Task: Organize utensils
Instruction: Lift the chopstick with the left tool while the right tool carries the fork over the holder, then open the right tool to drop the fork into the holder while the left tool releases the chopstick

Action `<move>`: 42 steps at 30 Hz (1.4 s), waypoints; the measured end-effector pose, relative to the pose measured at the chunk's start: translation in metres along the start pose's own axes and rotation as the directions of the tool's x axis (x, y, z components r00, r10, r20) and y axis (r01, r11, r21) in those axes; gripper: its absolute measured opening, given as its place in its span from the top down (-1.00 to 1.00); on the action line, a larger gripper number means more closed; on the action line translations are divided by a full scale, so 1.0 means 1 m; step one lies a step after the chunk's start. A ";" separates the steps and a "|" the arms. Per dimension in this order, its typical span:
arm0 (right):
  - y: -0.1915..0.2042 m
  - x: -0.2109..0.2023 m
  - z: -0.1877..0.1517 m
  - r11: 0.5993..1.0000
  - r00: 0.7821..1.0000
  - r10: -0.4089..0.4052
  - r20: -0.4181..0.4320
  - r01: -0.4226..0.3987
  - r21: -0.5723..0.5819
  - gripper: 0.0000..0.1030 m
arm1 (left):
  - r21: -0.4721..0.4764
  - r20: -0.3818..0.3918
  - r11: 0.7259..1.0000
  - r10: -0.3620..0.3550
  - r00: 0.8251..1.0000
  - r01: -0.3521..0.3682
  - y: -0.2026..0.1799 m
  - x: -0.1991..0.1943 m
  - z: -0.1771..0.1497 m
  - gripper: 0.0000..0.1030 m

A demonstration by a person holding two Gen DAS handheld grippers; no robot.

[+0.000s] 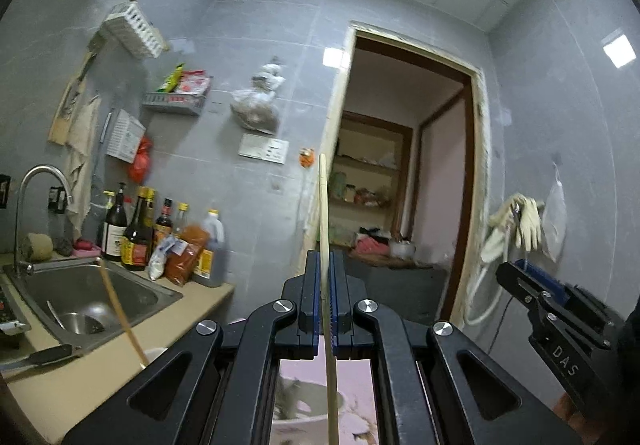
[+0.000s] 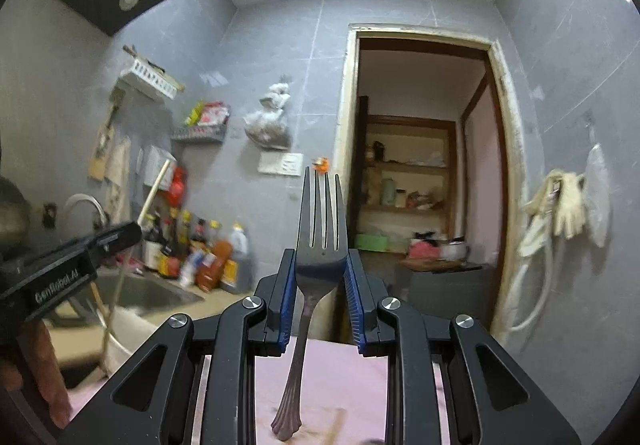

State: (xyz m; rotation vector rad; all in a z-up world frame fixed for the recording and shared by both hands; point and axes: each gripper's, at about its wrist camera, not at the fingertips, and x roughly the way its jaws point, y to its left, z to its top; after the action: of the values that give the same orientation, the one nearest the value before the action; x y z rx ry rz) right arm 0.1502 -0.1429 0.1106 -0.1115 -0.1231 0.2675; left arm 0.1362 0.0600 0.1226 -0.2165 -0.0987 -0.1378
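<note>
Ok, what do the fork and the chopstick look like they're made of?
Fork: metal, probably stainless steel, with a dark, dull grey sheen and thin tines.
Chopstick: likely bamboo or light wood, pale matte yellow with no shine; plastic can't be ruled out.

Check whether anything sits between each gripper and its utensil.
Nothing does. The left gripper is shut on the chopstick, and the right gripper is shut on the fork.

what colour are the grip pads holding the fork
Blue, ribbed pads on the right hand-held gripper, clamping the dark metal fork. The right wrist view shows them best.
</note>
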 end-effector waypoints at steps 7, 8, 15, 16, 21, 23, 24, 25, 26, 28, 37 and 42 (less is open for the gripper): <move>0.023 0.040 0.013 0.981 0.991 0.131 0.006 -0.130 0.142 0.60 | -0.098 0.030 0.994 0.047 0.998 -0.043 0.054 0.001 0.019 0.96; 0.026 0.047 0.012 0.976 0.989 0.146 0.007 -0.145 0.160 0.60 | -0.111 0.032 0.992 0.056 0.998 -0.052 0.061 0.003 0.020 0.96; 0.039 0.080 -0.001 0.957 0.981 0.190 -0.027 -0.179 0.229 0.60 | -0.149 0.033 0.981 0.134 0.990 -0.127 0.086 0.021 0.012 0.96; 0.039 0.082 -0.003 0.957 0.981 0.192 -0.033 -0.179 0.230 0.60 | -0.144 0.036 0.981 0.139 0.990 -0.132 0.086 0.023 0.008 0.96; 0.046 0.090 -0.015 0.964 0.979 0.198 -0.052 -0.185 0.192 0.60 | -0.094 0.046 0.978 0.193 0.980 -0.188 0.083 0.033 -0.008 0.96; 0.049 0.092 -0.018 0.967 0.980 0.192 -0.054 -0.180 0.178 0.60 | -0.074 0.046 0.973 0.223 0.974 -0.220 0.084 0.039 -0.014 0.96; 0.049 0.093 -0.020 0.968 0.980 0.191 -0.055 -0.179 0.175 0.60 | -0.065 0.047 0.971 0.234 0.971 -0.231 0.084 0.041 -0.017 0.96; 0.049 0.095 -0.021 0.968 0.980 0.192 -0.058 -0.179 0.176 0.60 | -0.057 0.045 0.969 0.244 0.969 -0.241 0.084 0.043 -0.020 0.96; 0.050 0.096 -0.023 0.968 0.979 0.194 -0.066 -0.180 0.177 0.60 | -0.050 0.044 0.967 0.251 0.967 -0.248 0.084 0.045 -0.022 0.96; 0.051 0.098 -0.027 0.969 0.978 0.194 -0.075 -0.179 0.169 0.60 | -0.036 0.041 0.964 0.265 0.963 -0.264 0.085 0.048 -0.028 0.96; 0.062 0.101 -0.048 0.973 0.968 0.214 -0.135 -0.198 0.122 0.59 | -0.011 0.017 0.960 0.280 0.960 -0.280 0.086 0.046 -0.047 0.96; 0.065 0.100 -0.056 0.971 0.960 0.229 -0.163 -0.214 0.108 0.59 | 0.045 0.008 0.956 0.290 0.957 -0.290 0.080 0.047 -0.052 0.96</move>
State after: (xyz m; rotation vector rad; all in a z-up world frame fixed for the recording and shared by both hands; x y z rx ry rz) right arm 0.2364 -0.0591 0.0576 -0.0593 0.0763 0.4853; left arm 0.1982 0.1199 0.0605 -0.1835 -0.0703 0.1576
